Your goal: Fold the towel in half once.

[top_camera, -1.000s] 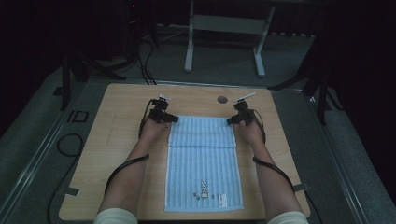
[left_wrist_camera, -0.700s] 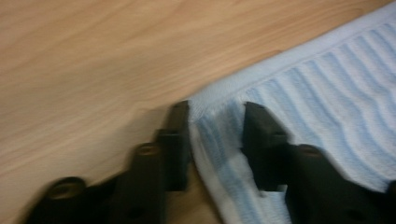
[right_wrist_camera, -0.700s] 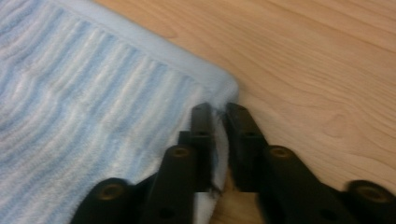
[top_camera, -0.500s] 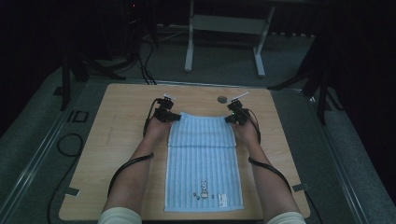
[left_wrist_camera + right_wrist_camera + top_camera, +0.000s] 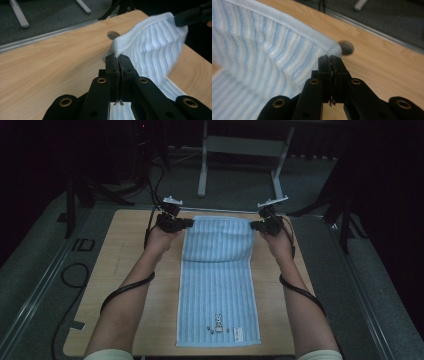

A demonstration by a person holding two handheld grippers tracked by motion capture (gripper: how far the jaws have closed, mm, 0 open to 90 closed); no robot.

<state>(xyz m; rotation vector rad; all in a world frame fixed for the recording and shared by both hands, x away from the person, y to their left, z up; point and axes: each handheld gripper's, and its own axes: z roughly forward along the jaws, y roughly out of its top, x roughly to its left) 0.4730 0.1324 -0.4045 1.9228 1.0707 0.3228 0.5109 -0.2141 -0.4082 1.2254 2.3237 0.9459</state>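
Lying lengthwise down the middle of a wooden table [image 5: 125, 270], a light blue striped towel [image 5: 218, 285] has its far end raised off the surface, while its near end, toward six o'clock in the high view, rests flat and shows a small rabbit motif [image 5: 218, 319] beside a white label [image 5: 239, 334]. At about eleven o'clock from the towel's centre, the left gripper [image 5: 189, 223] pinches the far left corner; at about one o'clock, the right gripper [image 5: 253, 225] pinches the far right corner. The lifted edge stretches between them, and the cloth below it sags in a soft fold. Seen in the left gripper view, the black jaws have just been closing and now press together on the white hem of the corner, with the other gripper dark at two o'clock. Seen in the right gripper view, the jaws likewise have just been closing and clamp the hemmed corner, with a round grey hole [image 5: 347, 48] in the tabletop just beyond at one o'clock.
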